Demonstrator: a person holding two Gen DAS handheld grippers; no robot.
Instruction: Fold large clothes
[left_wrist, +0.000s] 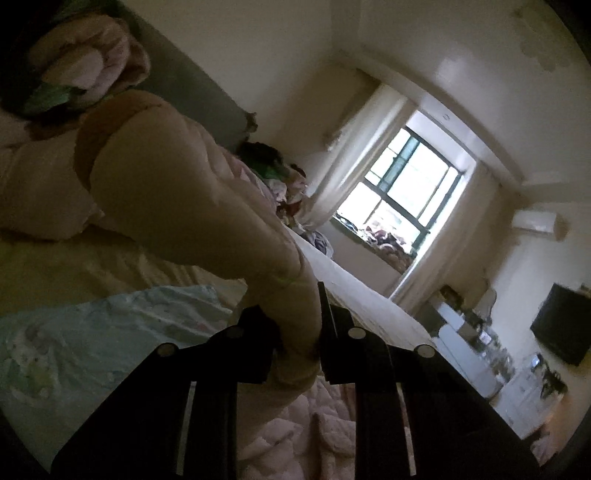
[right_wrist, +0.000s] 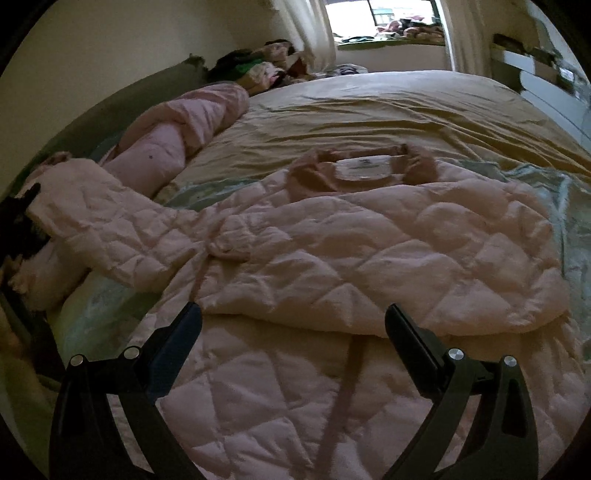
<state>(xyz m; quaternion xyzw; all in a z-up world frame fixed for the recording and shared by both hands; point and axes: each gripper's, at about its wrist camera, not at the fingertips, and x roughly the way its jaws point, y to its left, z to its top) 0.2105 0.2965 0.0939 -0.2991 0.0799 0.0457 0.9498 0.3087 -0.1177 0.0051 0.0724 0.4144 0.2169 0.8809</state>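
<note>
My right claw (right_wrist: 293, 325) hangs with its jaws wide over the quilted coat (right_wrist: 369, 243), nothing between them and the fabric. Bare sheet (right_wrist: 369, 110) lies open beyond the collar (right_wrist: 364, 166). A rolled pink quilt (right_wrist: 177, 136) crowds the left side. My left claw (left_wrist: 295, 317) has a sleeve (left_wrist: 177, 192) filling its forward view.

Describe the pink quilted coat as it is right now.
The pink quilted coat lies back up on the bed sheet, collar and white label away from the right gripper, which hangs open above the hem. Its puffy fabric is creased. One sleeve stretches left, its cuff clamped in the left gripper.
</note>
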